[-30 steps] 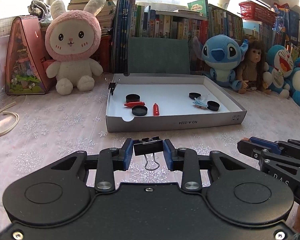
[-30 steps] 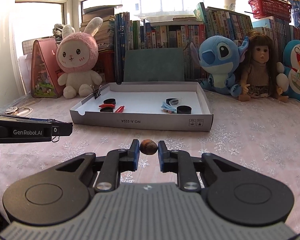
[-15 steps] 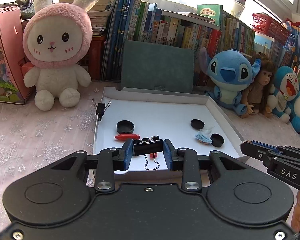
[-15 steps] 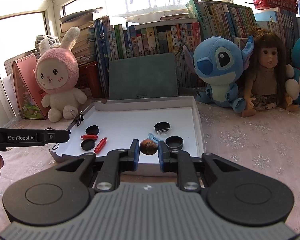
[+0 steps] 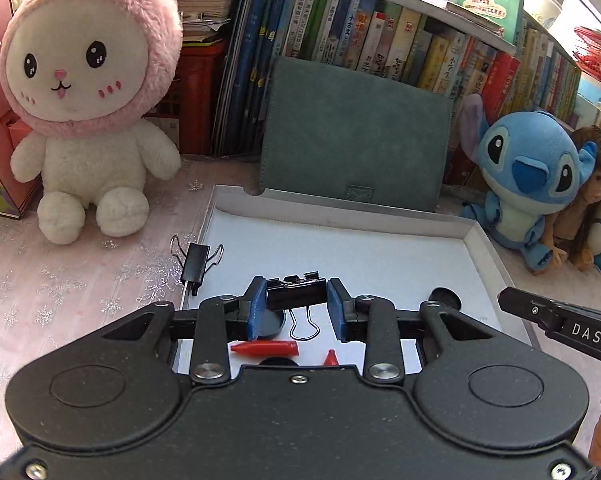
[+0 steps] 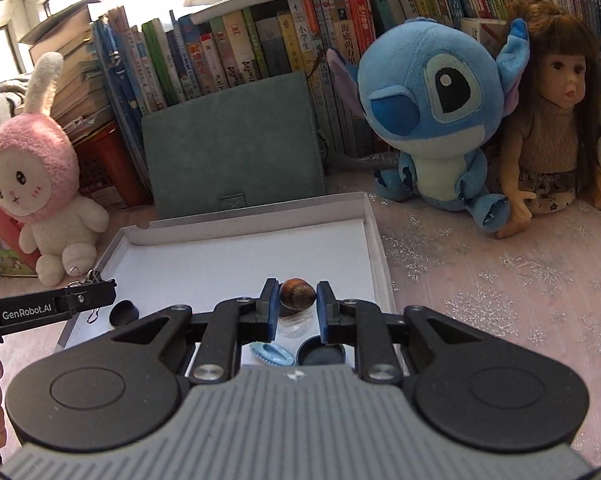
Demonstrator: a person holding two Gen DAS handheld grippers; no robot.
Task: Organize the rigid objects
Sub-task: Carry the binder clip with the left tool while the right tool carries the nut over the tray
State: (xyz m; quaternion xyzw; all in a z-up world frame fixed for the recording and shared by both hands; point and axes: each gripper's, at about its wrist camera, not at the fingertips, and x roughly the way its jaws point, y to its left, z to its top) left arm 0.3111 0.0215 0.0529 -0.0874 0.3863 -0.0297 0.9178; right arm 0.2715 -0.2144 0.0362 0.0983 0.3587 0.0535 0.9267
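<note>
My left gripper (image 5: 296, 300) is shut on a black binder clip (image 5: 297, 298) and holds it above the near left part of the shallow white box (image 5: 340, 204). My right gripper (image 6: 297, 298) is shut on a small brown nut (image 6: 297, 294) above the box's right part (image 6: 374, 240). In the box lie red crayon pieces (image 5: 264, 347), black caps (image 6: 320, 354) and a light blue clip (image 6: 270, 354). A second black binder clip (image 5: 195, 263) sits on the box's left wall.
A pink bunny plush (image 5: 84, 92) stands left of the box, a blue Stitch plush (image 6: 436, 120) and a doll (image 6: 556, 120) to its right. A teal pouch (image 5: 354, 132) leans on a row of books behind the box.
Both grippers have moved forward from the tablecloth in front of the box to above the box's inside, each still holding its object.
</note>
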